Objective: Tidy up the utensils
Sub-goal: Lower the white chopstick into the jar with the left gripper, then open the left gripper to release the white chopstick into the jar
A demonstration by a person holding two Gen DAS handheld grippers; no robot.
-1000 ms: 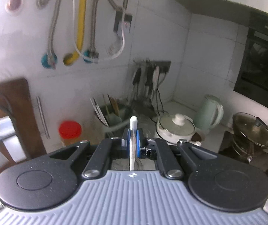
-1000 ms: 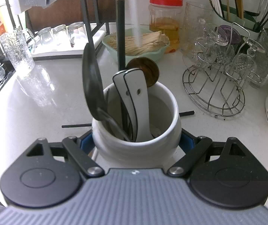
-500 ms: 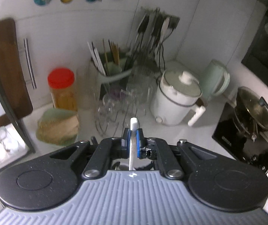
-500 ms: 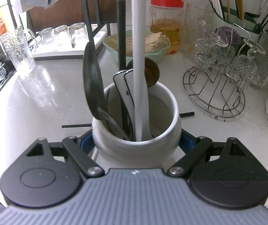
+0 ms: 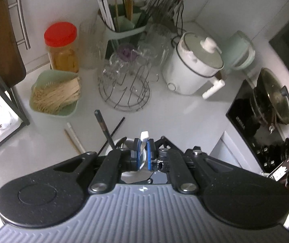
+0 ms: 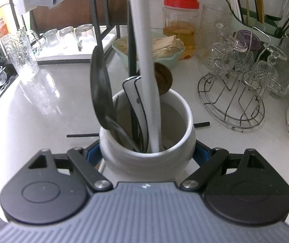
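white utensil point(image 6: 150, 93) upright in crock point(image 6: 182, 141)

The left tool point(image 5: 143, 151), clamped on the white utensil handle point(image 5: 144, 136), now tips steeply down: a second ago its camera faced the tiled wall with the hoses, now it looks onto the worktop point(image 5: 174, 113) and the white crock point(image 5: 122, 141) right beneath it. In the right wrist view the white handle point(image 6: 146, 64) was a faint blur above the crock point(image 6: 148, 158); now it reaches down inside, in front of the two white spatulas point(image 6: 133, 93).
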